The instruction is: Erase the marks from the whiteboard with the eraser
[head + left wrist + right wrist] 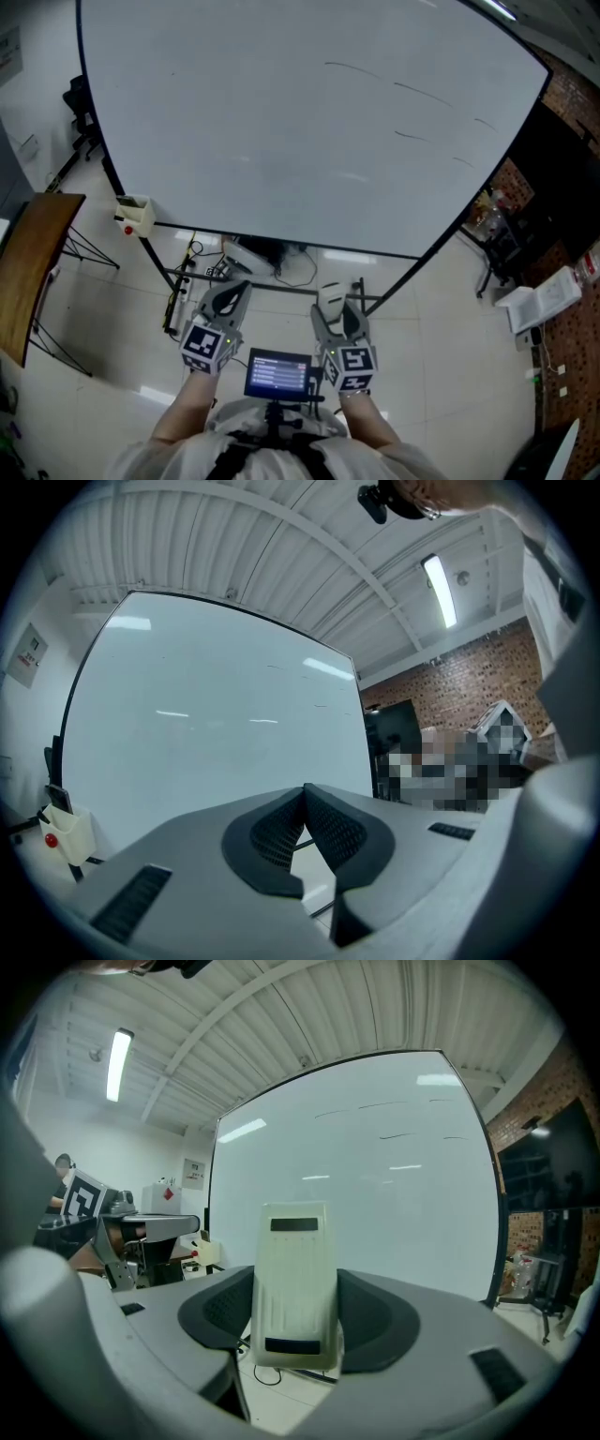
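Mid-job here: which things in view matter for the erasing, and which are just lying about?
For the job: whiteboard, its faint marks, eraser held in the right gripper.
Lying about: wooden table, floor cables, small box at the board's edge.

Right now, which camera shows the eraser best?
The right gripper view: the eraser fills its centre, clamped in the right gripper. The head view shows only its pale top end, small. The left gripper view doesn't show it.
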`<state>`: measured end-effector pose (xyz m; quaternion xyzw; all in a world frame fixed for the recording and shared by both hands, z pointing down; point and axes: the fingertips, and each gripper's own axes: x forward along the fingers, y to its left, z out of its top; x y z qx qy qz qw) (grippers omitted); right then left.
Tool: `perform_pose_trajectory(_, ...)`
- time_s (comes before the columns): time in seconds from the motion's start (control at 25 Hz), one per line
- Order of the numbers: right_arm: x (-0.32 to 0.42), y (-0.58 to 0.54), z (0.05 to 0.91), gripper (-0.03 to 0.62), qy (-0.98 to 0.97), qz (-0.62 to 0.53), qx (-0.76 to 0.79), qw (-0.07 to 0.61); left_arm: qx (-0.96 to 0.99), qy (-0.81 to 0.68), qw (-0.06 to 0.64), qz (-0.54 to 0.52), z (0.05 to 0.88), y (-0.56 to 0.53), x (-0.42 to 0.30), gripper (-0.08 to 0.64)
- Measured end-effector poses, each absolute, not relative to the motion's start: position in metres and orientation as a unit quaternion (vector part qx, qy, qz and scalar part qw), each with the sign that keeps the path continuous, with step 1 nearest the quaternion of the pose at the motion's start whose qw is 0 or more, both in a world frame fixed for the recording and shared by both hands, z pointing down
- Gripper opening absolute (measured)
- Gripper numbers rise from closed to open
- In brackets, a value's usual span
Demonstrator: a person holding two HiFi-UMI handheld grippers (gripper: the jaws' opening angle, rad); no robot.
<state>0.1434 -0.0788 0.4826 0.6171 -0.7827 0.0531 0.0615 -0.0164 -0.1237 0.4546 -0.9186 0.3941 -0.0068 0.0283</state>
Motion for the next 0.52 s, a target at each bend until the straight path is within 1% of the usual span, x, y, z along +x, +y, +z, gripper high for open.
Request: perform_pose_trajectory(0.52,0.1431,-0.0762,0.4845,0.256,-0.783,0.051,0.617,0.064,-0.917,0.398,0.028,-0.004,0.4553,-0.1195,-0.0209,0.006)
